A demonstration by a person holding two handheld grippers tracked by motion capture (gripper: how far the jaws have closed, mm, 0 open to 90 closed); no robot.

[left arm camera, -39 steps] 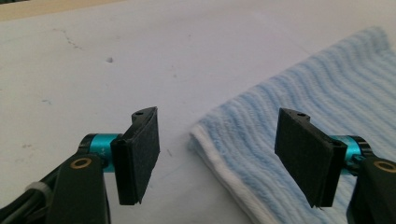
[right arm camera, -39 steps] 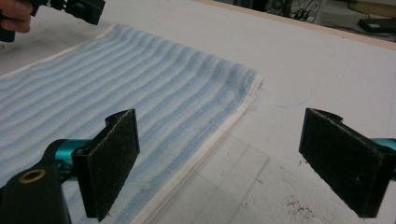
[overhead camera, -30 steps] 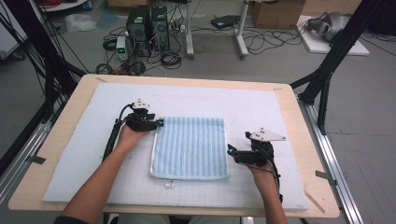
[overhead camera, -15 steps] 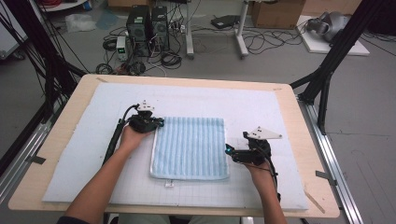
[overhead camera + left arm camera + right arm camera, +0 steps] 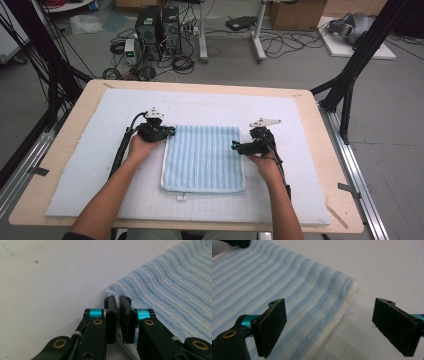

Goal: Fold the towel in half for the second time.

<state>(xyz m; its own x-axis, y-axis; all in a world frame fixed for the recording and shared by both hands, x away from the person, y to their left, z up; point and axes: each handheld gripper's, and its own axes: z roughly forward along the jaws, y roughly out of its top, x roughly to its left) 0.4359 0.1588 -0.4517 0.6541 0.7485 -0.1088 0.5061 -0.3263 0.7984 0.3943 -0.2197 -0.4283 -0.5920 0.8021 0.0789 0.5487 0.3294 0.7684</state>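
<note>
My left tool [image 5: 117,301] is clenched on the far left corner of the blue striped towel [image 5: 203,157]; in the left gripper view its two black jaws stand pressed together with a bit of white hem pinched between them. In the high view that left tool [image 5: 169,131] sits at the towel's top left corner, with my left hand [image 5: 142,147] behind it.

My right tool [image 5: 329,322] is released. In the right gripper view its jaws stand wide apart, one over the striped cloth and the other over the bare white mat, with the towel's white edge running between them. In the high view this right tool [image 5: 235,146] sits at the towel's right edge, near the far right corner, my right hand [image 5: 265,162] behind it.

The towel lies flat and spread out in the middle of the white mat [image 5: 100,150], which covers most of the wooden surface [image 5: 65,145].
</note>
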